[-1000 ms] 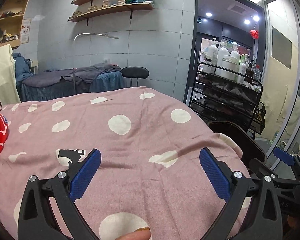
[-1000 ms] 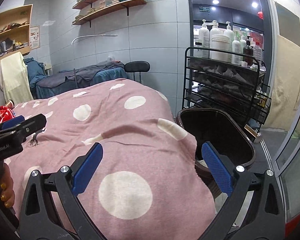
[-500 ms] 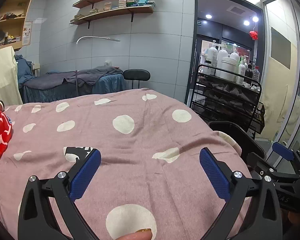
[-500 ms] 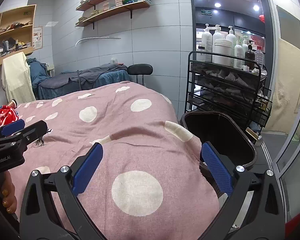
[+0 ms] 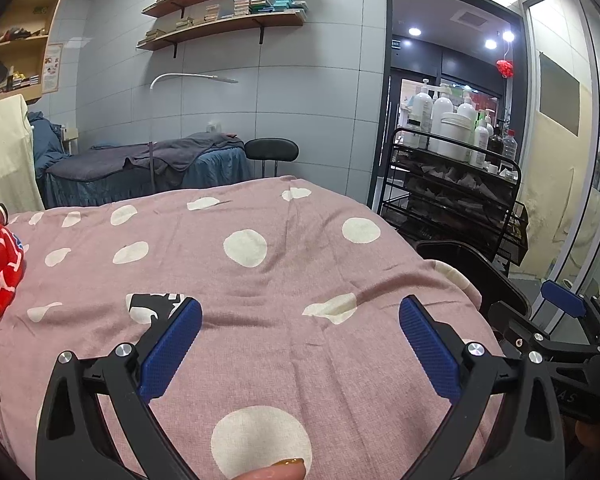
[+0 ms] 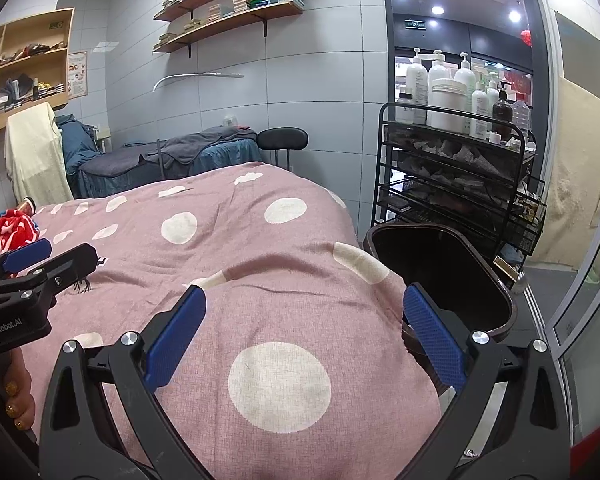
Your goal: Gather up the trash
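Both views drifted slightly | left gripper (image 5: 300, 344), right gripper (image 6: 304, 332) spread, empty | bin (image 6: 460, 276) upright

A pink polka-dot blanket (image 5: 284, 280) covers the bed, beside a black wire cart (image 6: 452, 184) carrying pump bottles (image 6: 440, 84).

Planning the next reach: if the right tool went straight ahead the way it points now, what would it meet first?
Most likely the pink polka-dot blanket, which fills the space between the open right tool. The black trash bin sits off right; depth is unclear.
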Action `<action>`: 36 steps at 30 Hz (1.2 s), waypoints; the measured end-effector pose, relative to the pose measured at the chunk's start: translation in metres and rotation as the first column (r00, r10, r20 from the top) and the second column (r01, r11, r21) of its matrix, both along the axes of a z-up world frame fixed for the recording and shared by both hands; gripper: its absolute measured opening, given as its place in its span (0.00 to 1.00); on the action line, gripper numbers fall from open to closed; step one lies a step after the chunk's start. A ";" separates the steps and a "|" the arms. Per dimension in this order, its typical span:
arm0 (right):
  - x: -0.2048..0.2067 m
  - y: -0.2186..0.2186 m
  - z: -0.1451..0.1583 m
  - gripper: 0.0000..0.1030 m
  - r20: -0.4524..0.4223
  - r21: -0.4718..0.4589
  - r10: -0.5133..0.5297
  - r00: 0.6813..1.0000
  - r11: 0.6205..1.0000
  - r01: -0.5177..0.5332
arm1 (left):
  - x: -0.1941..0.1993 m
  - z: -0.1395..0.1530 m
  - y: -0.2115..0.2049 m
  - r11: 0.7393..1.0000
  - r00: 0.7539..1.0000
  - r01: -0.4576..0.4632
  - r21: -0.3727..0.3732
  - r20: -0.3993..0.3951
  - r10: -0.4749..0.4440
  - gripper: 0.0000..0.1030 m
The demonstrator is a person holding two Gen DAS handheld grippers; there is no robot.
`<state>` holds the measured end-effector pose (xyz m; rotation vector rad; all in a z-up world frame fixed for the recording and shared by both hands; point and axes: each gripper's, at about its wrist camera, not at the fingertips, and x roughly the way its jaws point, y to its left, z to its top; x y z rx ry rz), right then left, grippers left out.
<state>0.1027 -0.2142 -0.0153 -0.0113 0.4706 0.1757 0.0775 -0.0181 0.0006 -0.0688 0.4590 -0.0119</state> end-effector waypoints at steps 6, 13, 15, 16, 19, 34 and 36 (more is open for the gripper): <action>0.000 0.001 0.000 0.95 0.002 -0.001 0.001 1.000 1.000 -0.001 | 0.000 0.000 0.000 1.000 1.000 -0.001 -0.002 0.002 0.001 0.95; 0.000 0.001 0.000 0.95 -0.003 -0.001 0.002 1.000 1.000 -0.002 | -0.001 0.000 0.000 1.000 1.000 -0.002 -0.001 0.003 0.002 0.95; 0.000 0.002 0.000 0.95 -0.001 -0.003 0.002 1.000 1.000 -0.002 | -0.002 -0.001 0.000 1.000 1.000 -0.002 -0.003 0.003 0.002 0.95; 0.000 0.001 0.000 0.95 -0.002 -0.004 0.003 1.000 1.000 -0.003 | -0.002 -0.001 0.000 1.000 1.000 -0.002 -0.003 0.004 0.002 0.95; 0.000 0.001 -0.001 0.95 -0.003 -0.001 0.003 1.000 1.000 -0.003 | -0.002 -0.001 0.000 1.000 1.000 0.000 -0.003 0.001 0.000 0.95; 0.001 0.003 -0.001 0.95 -0.009 0.000 0.005 1.000 1.000 -0.005 | -0.003 -0.004 0.001 1.000 1.000 0.002 -0.009 -0.002 -0.002 0.95; 0.001 0.002 -0.001 0.95 -0.008 -0.001 0.003 1.000 1.000 -0.003 | -0.003 -0.004 0.001 1.000 1.000 0.004 -0.011 -0.004 -0.005 0.95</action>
